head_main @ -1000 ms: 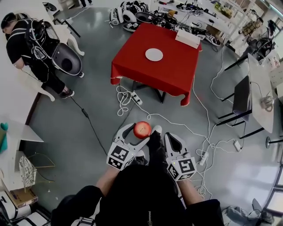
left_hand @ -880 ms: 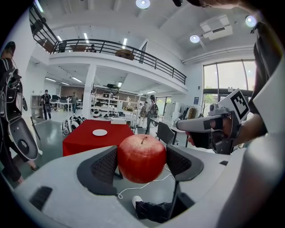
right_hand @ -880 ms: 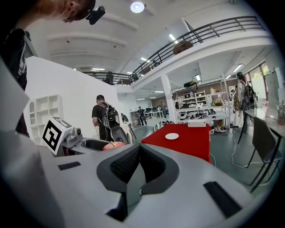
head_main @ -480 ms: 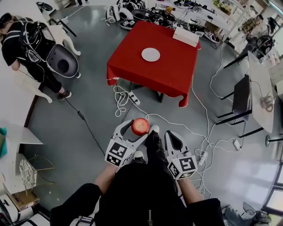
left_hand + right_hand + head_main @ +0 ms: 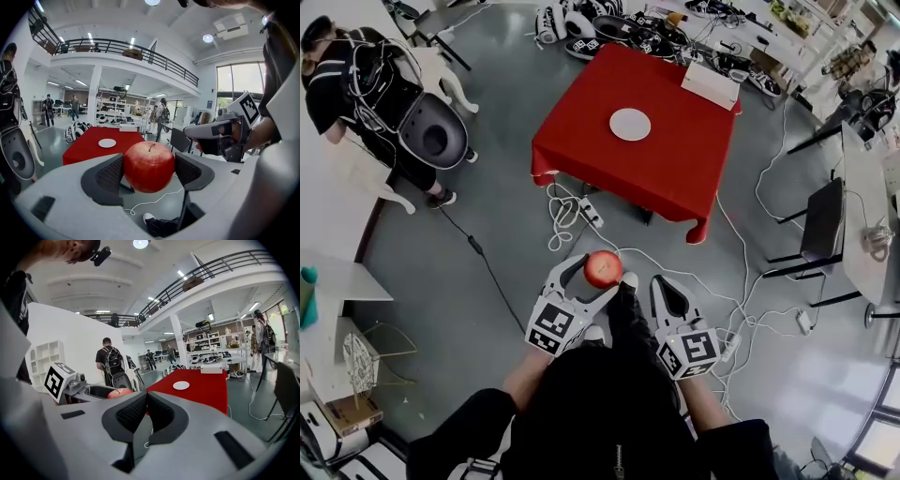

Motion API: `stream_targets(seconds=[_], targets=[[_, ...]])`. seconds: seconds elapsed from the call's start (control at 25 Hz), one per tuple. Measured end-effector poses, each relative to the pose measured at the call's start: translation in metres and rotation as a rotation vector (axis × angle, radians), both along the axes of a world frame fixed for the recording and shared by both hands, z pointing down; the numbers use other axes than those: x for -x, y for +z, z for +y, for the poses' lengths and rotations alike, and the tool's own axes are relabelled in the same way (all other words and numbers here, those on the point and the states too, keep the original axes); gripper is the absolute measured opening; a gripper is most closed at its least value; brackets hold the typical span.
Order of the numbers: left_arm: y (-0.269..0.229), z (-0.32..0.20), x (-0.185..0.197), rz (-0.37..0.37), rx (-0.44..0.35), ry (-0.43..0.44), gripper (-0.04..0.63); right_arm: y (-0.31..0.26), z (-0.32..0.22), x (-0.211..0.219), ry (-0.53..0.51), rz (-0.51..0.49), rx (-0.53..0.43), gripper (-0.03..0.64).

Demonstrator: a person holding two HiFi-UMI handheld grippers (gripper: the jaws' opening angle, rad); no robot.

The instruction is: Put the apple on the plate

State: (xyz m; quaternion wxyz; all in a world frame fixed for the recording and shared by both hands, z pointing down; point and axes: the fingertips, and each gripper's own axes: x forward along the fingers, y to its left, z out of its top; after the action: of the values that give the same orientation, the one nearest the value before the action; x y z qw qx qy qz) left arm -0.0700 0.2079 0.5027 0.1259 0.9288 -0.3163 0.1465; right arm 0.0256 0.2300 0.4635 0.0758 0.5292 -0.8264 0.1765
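A red apple (image 5: 602,268) (image 5: 149,166) sits clamped between the jaws of my left gripper (image 5: 594,274) (image 5: 149,171), held up in the air over the grey floor. My right gripper (image 5: 660,289) (image 5: 145,416) is beside it, shut with nothing between its pads. The white plate (image 5: 629,124) (image 5: 107,143) (image 5: 181,386) lies near the middle of the red-clothed table (image 5: 675,164) (image 5: 84,147) (image 5: 206,392), a few steps ahead of both grippers. In the right gripper view the apple (image 5: 118,393) peeks out at the left.
White cables and a power strip (image 5: 589,213) trail on the floor between me and the table. A white box (image 5: 709,84) lies on the table's far corner. A person with a backpack (image 5: 356,84) stands at the left. Desks and chairs (image 5: 825,220) line the right.
The view has shifted slightly; the table and plate sit a little differently in the frame. The apple stays clamped in the left gripper, and both grippers keep their places.
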Motion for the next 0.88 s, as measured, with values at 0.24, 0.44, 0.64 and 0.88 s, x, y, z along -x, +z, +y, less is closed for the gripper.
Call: stream_targets(seconds=[0.24,0.44,0.64,0.88], targets=[[0.003,-0.05,-0.018,-0.016,0.011,-0.012,0.341,0.008,-0.056,-0.012,-0.035,-0.02,0.023,0.011],[0.002,-0.099,-0.027,-0.021,0.029,-0.057,0.341,0.005,-0.107,-0.025,-0.067,-0.033,0.026,0.011],[0.003,-0.137,-0.04,-0.039,0.044,-0.102,0.341,0.01,-0.149,-0.044,-0.091,-0.048,0.046,0.011],[-0.003,-0.185,-0.059,-0.037,0.034,-0.13,0.341,0.004,-0.195,-0.06,-0.122,-0.056,0.035,0.011]])
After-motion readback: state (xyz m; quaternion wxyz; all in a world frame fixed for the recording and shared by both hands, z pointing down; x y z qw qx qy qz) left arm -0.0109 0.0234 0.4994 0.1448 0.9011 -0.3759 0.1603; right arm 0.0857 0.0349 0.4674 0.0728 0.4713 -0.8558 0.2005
